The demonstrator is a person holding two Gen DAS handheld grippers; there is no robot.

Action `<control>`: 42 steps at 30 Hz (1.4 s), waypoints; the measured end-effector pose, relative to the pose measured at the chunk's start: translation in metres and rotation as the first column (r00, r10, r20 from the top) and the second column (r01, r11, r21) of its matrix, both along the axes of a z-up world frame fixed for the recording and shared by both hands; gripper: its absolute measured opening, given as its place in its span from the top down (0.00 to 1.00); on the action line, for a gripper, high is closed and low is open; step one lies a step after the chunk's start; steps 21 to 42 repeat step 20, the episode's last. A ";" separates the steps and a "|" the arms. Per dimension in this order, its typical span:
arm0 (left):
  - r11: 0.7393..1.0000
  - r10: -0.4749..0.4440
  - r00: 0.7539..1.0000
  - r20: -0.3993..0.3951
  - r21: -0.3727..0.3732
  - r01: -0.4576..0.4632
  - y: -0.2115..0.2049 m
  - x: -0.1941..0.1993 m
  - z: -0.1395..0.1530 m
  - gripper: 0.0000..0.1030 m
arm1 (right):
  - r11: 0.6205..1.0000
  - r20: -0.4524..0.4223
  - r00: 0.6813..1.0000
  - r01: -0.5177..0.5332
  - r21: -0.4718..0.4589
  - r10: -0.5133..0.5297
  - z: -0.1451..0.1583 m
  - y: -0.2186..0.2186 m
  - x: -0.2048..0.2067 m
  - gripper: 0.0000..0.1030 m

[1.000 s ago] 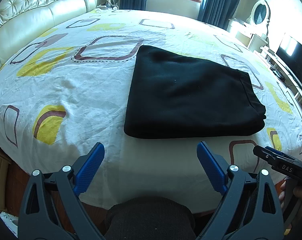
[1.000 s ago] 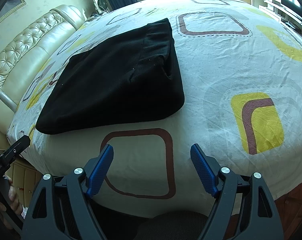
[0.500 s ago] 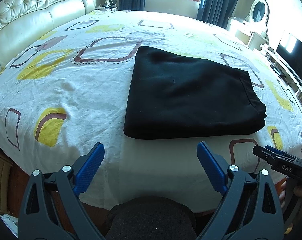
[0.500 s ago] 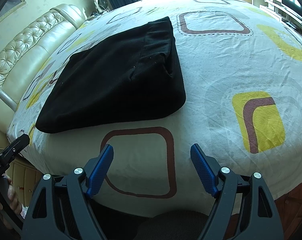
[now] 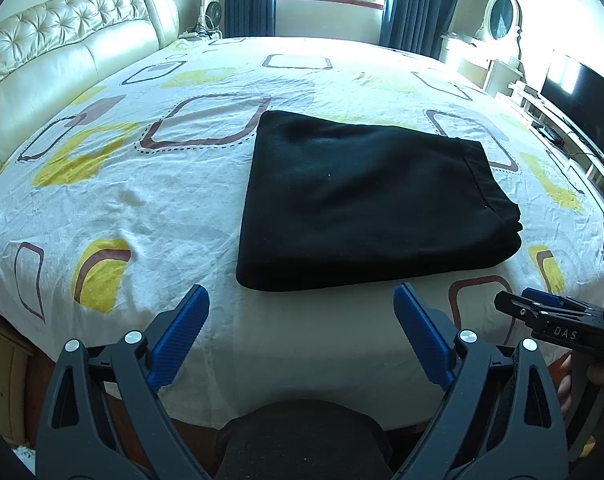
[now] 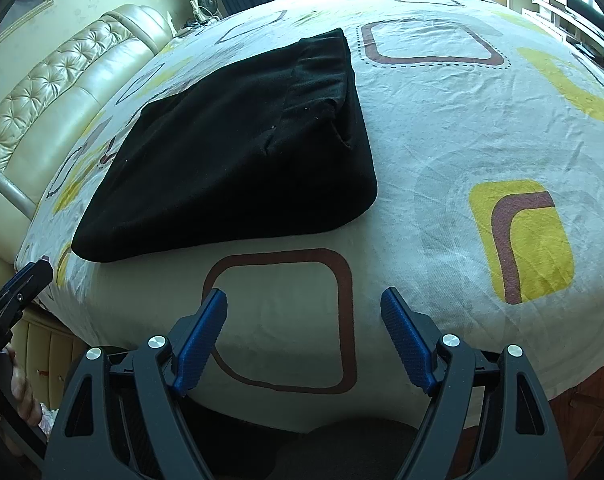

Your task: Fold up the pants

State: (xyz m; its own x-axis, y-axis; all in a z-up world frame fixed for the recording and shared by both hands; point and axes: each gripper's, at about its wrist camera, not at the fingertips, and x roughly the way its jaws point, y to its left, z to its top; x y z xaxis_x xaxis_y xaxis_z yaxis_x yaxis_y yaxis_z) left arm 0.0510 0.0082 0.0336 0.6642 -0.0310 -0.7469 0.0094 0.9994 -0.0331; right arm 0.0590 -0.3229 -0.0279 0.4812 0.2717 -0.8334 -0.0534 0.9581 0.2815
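Note:
Black pants (image 5: 366, 204) lie folded into a flat rectangle on the bed, with the waistband at the right end. They also show in the right wrist view (image 6: 237, 148). My left gripper (image 5: 302, 300) is open and empty, held just short of the pants' near edge above the bed's front edge. My right gripper (image 6: 304, 300) is open and empty, held off the near right corner of the pants. The right gripper shows at the right edge of the left wrist view (image 5: 558, 320). The left gripper's tip shows at the left edge of the right wrist view (image 6: 17, 284).
The bed (image 5: 141, 200) has a white sheet with yellow and brown squares. A cream tufted headboard (image 5: 53, 52) runs along the left. A TV (image 5: 578, 100) and white dresser (image 5: 486, 64) stand at the right. Window and dark curtains are at the back.
Both grippers stay open and empty. The left wrist view has drawn back and tilted up a little, showing more of the far room. The pants have not moved.

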 end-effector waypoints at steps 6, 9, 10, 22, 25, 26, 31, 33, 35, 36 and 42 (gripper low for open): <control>1.000 0.020 1.000 0.018 -0.023 -0.020 -0.001 0.000 0.006 0.02 | 1.000 -0.004 1.000 -0.004 0.002 0.004 -0.001 0.000 0.000 0.24; 0.991 0.075 0.997 0.014 -0.109 -0.073 0.008 -0.002 0.008 0.02 | 1.000 -0.004 1.000 -0.003 0.006 0.003 -0.001 -0.001 0.001 0.24; 0.991 0.065 0.998 0.006 -0.114 -0.064 0.008 -0.001 0.009 0.02 | 1.000 -0.004 1.000 -0.001 0.006 0.001 -0.001 -0.001 0.001 0.24; 0.997 0.066 0.994 0.087 0.036 -0.069 0.052 0.065 0.029 0.02 | 0.996 0.054 0.998 0.018 0.089 -0.023 0.037 -0.028 0.026 0.24; 0.997 0.066 0.994 0.087 0.036 -0.069 0.052 0.065 0.029 0.02 | 0.996 0.054 0.998 0.018 0.089 -0.023 0.037 -0.028 0.026 0.24; 0.997 0.066 0.994 0.087 0.036 -0.069 0.052 0.065 0.029 0.02 | 0.996 0.054 0.998 0.018 0.089 -0.023 0.037 -0.028 0.026 0.24; 0.997 0.066 0.994 0.087 0.036 -0.069 0.052 0.065 0.029 0.02 | 0.996 0.054 0.998 0.018 0.089 -0.023 0.037 -0.028 0.026 0.24; 0.997 0.066 0.994 0.087 0.036 -0.069 0.052 0.065 0.029 0.02 | 0.996 0.054 0.998 0.018 0.089 -0.023 0.037 -0.028 0.026 0.24; 0.997 0.066 0.994 0.087 0.036 -0.069 0.052 0.065 0.029 0.02 | 0.996 0.054 0.998 0.018 0.089 -0.023 0.037 -0.028 0.026 0.24; 0.997 0.066 0.994 0.087 0.036 -0.069 0.052 0.065 0.029 0.02 | 0.996 0.054 0.998 0.018 0.089 -0.023 0.037 -0.028 0.026 0.24; 0.997 0.066 0.994 0.087 0.036 -0.069 0.052 0.065 0.029 0.02 | 0.996 0.054 0.998 0.018 0.089 -0.023 0.037 -0.028 0.026 0.24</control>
